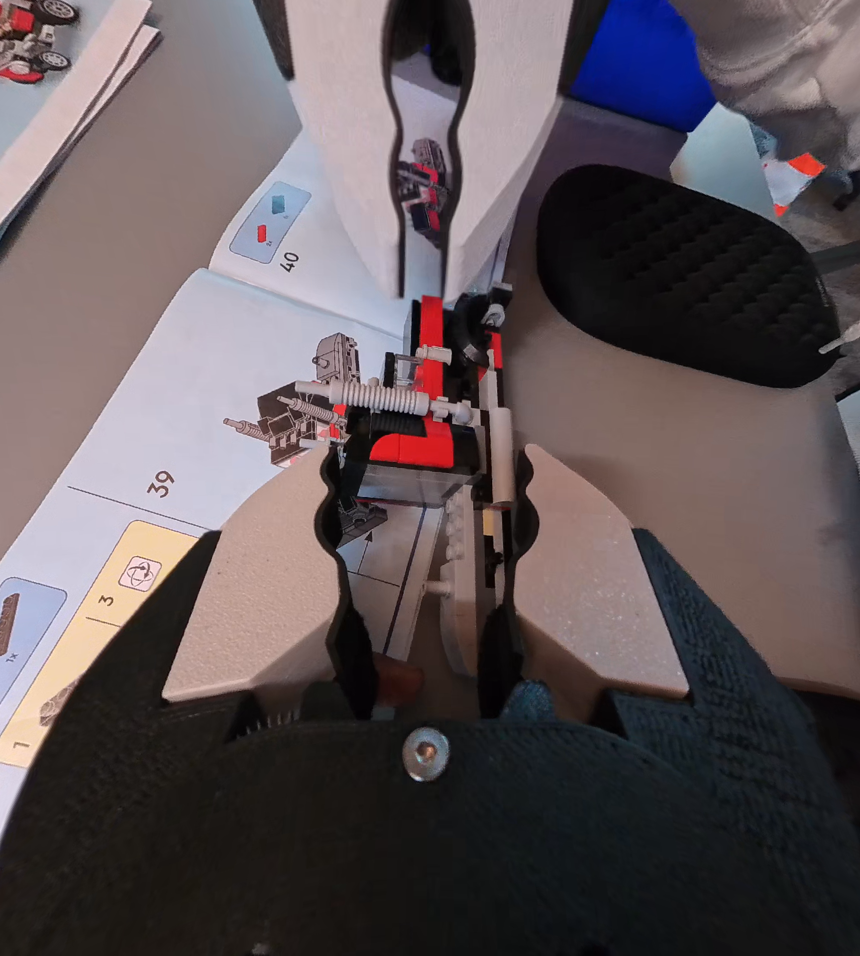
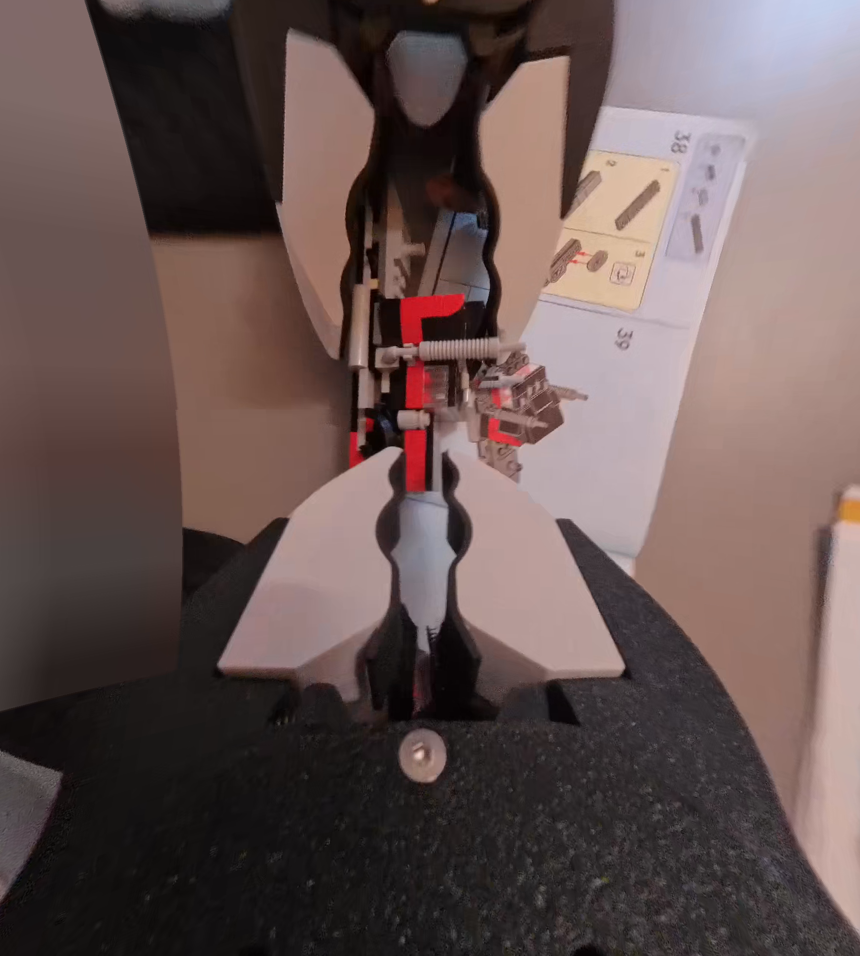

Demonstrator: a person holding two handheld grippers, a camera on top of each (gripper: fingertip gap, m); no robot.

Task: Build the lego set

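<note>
A red, black and grey lego model [image 1: 428, 439] with a ribbed grey bar [image 1: 381, 398] across it is held in the air between both grippers, over the open instruction booklet [image 1: 159, 414]. My left gripper [image 1: 425, 458] is shut on the model's near end, with a clear piece and a grey cylinder between its fingers. My right gripper [image 1: 421, 289] comes from the far side and is shut on the red strip at the model's other end. In the right wrist view my right gripper [image 2: 423, 458] pinches that red strip [image 2: 415, 455], and the left gripper [image 2: 417, 341] grips the model [image 2: 417, 331] opposite.
A second booklet [image 1: 55, 129] lies at the far left on the grey table [image 1: 107, 269]. A black oval padded seat [image 1: 676, 274] sits to the right past the table edge. A person's grey clothing [image 1: 805, 77] and a blue object [image 1: 640, 62] are at the far right. My right fingertips sit around 5 cm from my left ones.
</note>
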